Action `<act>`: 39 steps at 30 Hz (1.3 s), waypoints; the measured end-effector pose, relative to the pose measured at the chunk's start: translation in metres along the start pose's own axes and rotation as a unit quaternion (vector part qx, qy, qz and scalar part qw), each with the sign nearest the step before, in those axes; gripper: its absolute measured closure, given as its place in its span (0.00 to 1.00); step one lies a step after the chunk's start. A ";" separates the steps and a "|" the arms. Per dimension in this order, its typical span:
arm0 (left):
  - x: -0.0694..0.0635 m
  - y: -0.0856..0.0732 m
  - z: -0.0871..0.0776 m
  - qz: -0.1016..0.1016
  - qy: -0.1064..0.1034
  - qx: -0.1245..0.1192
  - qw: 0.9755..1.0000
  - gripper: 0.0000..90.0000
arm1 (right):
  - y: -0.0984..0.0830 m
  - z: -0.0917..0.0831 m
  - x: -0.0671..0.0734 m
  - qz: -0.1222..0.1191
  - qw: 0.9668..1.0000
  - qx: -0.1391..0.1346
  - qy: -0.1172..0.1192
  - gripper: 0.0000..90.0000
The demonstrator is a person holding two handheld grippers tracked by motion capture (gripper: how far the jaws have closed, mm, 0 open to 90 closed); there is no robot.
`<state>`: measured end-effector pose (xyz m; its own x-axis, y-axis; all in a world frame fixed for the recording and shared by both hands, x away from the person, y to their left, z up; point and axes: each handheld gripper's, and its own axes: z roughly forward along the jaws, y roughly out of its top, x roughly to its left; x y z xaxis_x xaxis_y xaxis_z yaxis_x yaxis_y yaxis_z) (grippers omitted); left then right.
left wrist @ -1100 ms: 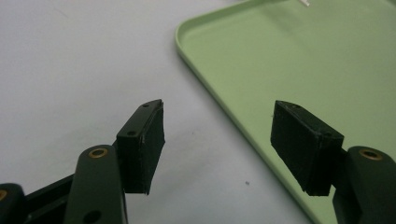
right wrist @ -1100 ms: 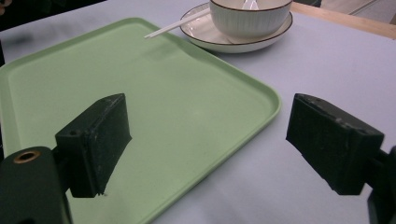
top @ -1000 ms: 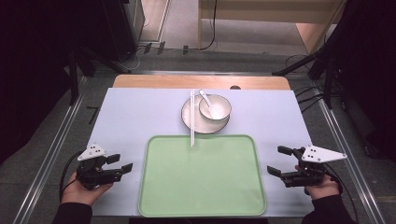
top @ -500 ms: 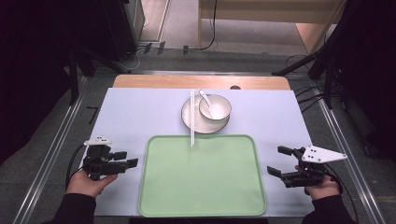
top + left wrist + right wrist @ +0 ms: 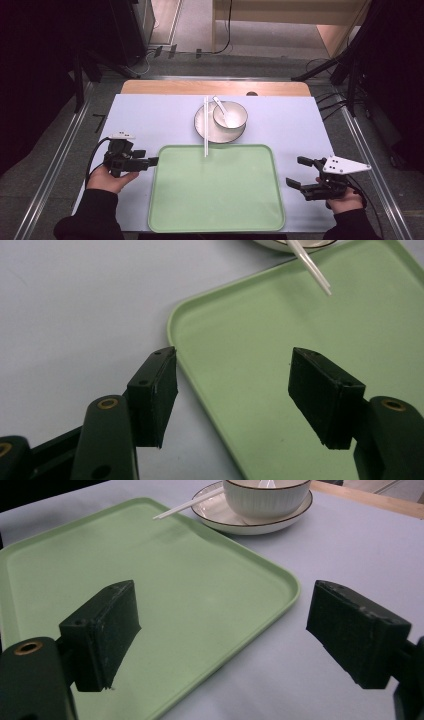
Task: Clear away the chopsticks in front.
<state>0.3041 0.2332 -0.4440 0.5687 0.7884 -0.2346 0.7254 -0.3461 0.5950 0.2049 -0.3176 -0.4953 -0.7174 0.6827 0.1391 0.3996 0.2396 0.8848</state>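
A pale green tray (image 5: 215,190) lies empty at the table's front centre. Behind it a white plate (image 5: 204,131) carries a ribbed bowl (image 5: 231,116) with a white spoon (image 5: 221,106) in it. White chopsticks (image 5: 205,127) rest across the plate, their tips over the tray's far rim. My left gripper (image 5: 146,157) is open by the tray's left edge, and its own view shows the jaws straddling that rim (image 5: 200,385) with nothing between them. My right gripper (image 5: 295,171) stands open just off the tray's right edge, above the tray's corner (image 5: 292,587).
The table (image 5: 150,115) is covered in pale lavender, with a wooden strip (image 5: 200,87) along its far side. Metal rails run down both sides, and dark stands and cables sit on the floor beyond.
My left gripper has moved right and a little away from the front edge, up to the tray's left rim. The right gripper has not moved.
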 end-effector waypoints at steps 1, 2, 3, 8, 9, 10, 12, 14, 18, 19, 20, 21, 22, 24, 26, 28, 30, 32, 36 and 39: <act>-0.001 0.003 0.001 0.001 -0.003 0.000 1.000 0.40 | 0.000 0.000 0.000 0.000 1.000 0.000 0.000 0.15; -0.002 0.005 0.003 0.002 -0.002 0.002 1.000 0.40 | 0.000 0.000 0.000 0.000 1.000 0.001 0.001 0.15; -0.003 0.008 0.004 0.002 -0.002 0.000 1.000 0.41 | 0.000 0.000 0.000 0.000 1.000 0.001 0.001 0.15; -0.011 0.027 0.014 0.011 -0.003 0.004 1.000 0.41 | -0.001 0.000 -0.001 0.001 1.000 0.000 0.000 0.15; -0.011 0.027 0.014 0.011 -0.003 0.004 1.000 0.41 | -0.001 0.000 -0.001 0.002 1.000 0.000 0.000 0.15; -0.012 0.030 0.016 0.011 -0.003 0.004 1.000 0.41 | -0.001 0.000 -0.001 0.002 1.000 0.000 0.000 0.15; -0.014 0.037 0.020 0.013 -0.004 0.006 1.000 0.41 | -0.001 0.000 -0.001 0.002 1.000 0.000 0.000 0.15; -0.018 0.046 0.028 0.018 -0.004 0.009 1.000 0.42 | -0.001 0.000 -0.001 0.001 1.000 0.000 0.000 0.15; -0.022 0.054 0.035 0.021 -0.008 0.012 1.000 0.42 | -0.001 0.000 -0.001 0.002 1.000 -0.001 0.001 0.15; -0.023 0.057 0.038 0.021 -0.008 0.012 1.000 0.42 | -0.001 0.000 -0.001 0.002 1.000 -0.001 0.001 0.15; -0.025 0.063 0.041 0.021 -0.011 0.011 1.000 0.42 | -0.001 0.000 0.000 0.001 1.000 -0.001 0.001 0.15; -0.025 0.063 0.041 0.021 -0.011 0.011 1.000 0.42 | -0.001 0.000 0.000 0.001 1.000 -0.001 0.001 0.15; -0.025 0.067 0.044 0.022 -0.012 0.012 1.000 0.42 | -0.001 0.000 0.000 0.002 1.000 -0.001 0.002 0.15; -0.027 0.072 0.047 0.021 -0.014 0.011 1.000 0.44 | 0.000 0.000 0.000 0.001 1.000 0.000 0.002 0.15; -0.028 0.077 0.050 0.021 -0.012 0.010 1.000 0.45 | -0.001 0.000 0.000 0.001 1.000 0.000 0.002 0.15; -0.028 0.082 0.054 0.019 -0.009 0.012 1.000 0.45 | -0.001 0.000 -0.001 0.002 1.000 0.002 0.003 0.15; -0.029 0.087 0.056 0.022 -0.007 0.014 1.000 0.45 | -0.001 0.000 -0.001 0.002 1.000 0.002 0.003 0.15; -0.030 0.093 0.060 0.020 -0.006 0.009 1.000 0.45 | -0.001 0.000 0.000 0.003 1.000 0.001 0.003 0.16; -0.033 0.098 0.065 0.016 -0.001 0.011 1.000 0.44 | -0.001 0.000 -0.001 0.001 1.000 0.001 0.004 0.15; -0.040 0.102 0.069 0.016 -0.002 0.007 1.000 0.44 | 0.000 0.000 -0.001 0.002 1.000 0.000 0.004 0.16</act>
<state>0.3820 0.1316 -0.4269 0.5932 0.7750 -0.2180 0.7120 -0.3786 0.5914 0.2054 -0.3180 -0.4958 -0.7206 0.6780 0.1455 0.4014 0.2368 0.8847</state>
